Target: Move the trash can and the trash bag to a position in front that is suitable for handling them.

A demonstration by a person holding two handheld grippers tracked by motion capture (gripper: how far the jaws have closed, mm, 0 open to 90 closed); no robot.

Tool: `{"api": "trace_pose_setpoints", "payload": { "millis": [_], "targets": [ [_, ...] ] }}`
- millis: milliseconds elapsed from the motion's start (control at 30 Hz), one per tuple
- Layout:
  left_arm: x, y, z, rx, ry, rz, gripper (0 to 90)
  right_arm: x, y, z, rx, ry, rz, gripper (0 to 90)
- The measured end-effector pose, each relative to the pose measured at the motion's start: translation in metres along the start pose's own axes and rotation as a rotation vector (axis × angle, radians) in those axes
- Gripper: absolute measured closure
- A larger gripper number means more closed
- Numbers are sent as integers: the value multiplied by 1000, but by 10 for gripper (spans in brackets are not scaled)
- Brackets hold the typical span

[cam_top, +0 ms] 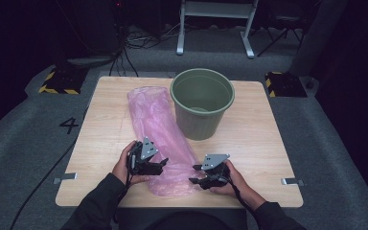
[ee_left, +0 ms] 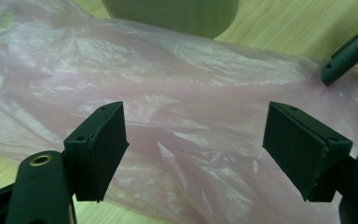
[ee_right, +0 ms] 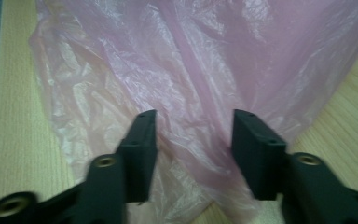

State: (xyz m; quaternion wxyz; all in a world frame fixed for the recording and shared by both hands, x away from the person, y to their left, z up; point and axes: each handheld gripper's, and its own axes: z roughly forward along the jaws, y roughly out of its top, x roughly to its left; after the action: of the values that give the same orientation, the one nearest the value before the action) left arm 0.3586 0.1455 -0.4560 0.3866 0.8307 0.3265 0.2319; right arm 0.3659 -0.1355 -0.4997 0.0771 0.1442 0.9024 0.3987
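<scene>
While pink bag (cam_top: 160,139) lies flat beside green bin (cam_top: 202,101), L gripper (cam_top: 164,164) spread wide over film; R gripper (cam_top: 195,174) part-spread at bag edge, nothing pinched.

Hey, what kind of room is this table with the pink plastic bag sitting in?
Probably a lab or recording studio rather than a home. A small wooden table stands alone on grey carpet in a darkened room, with black-and-yellow hazard-striped blocks at its far corners, loose cables on the floor and a white metal frame behind.
</scene>
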Motion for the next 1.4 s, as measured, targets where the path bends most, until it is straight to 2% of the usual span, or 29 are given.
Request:
{"api": "trace_pose_setpoints", "payload": {
  "millis": [100, 200, 267, 433, 567, 667, 767, 867, 1000, 1133, 1167, 1200, 1267, 1300, 1367, 1400],
  "targets": [
    [5, -1, -4, -6, 0, -6, 218, -1, 0, -2, 2, -30, -18, 690],
    [11, -3, -5, -5, -10, -21, 227, -3, -3, -4, -2, -24, -35, 820],
    [16, -4, -5, -1, -6, -27, 229, -5, -5, -6, 0, -29, -50, 847],
    [26, -8, -5, 6, 16, -53, 230, -21, -17, -20, 0, -56, -32, 871],
    [32, -10, -6, 28, 33, -35, 230, -40, -29, -33, 5, -92, 18, 865],
    [37, -12, -7, 42, 36, -29, 225, -57, -36, -42, 9, -91, 68, 855],
    [43, -16, -8, 47, 31, -34, 225, -71, -42, -50, 21, -117, 81, 843],
    [49, -19, -8, 63, 45, -38, 225, -81, -47, -55, 26, -140, 96, 842],
    [55, -22, -9, 70, 65, -45, 226, -96, -52, -61, 39, -200, 104, 843],
    [62, -25, -13, 68, 75, -60, 227, -109, -58, -67, 47, -298, 125, 822],
    [64, -26, -13, 69, 79, -65, 227, -114, -61, -69, 48, -334, 140, 807],
    [67, -27, -14, 74, 79, -74, 228, -117, -62, -71, 53, -347, 158, 798],
    [70, -30, -17, 70, 88, -85, 227, -123, -65, -75, 56, -413, 177, 726],
    [72, -31, -18, 70, 87, -91, 227, -126, -67, -79, 49, -435, 208, 671],
    [76, -34, -21, 76, 96, -96, 223, -128, -67, -86, 17, -454, 260, 598],
    [80, -36, -23, 75, 100, -108, 223, -128, -67, -89, 3, -470, 265, 566]
  ]
}}
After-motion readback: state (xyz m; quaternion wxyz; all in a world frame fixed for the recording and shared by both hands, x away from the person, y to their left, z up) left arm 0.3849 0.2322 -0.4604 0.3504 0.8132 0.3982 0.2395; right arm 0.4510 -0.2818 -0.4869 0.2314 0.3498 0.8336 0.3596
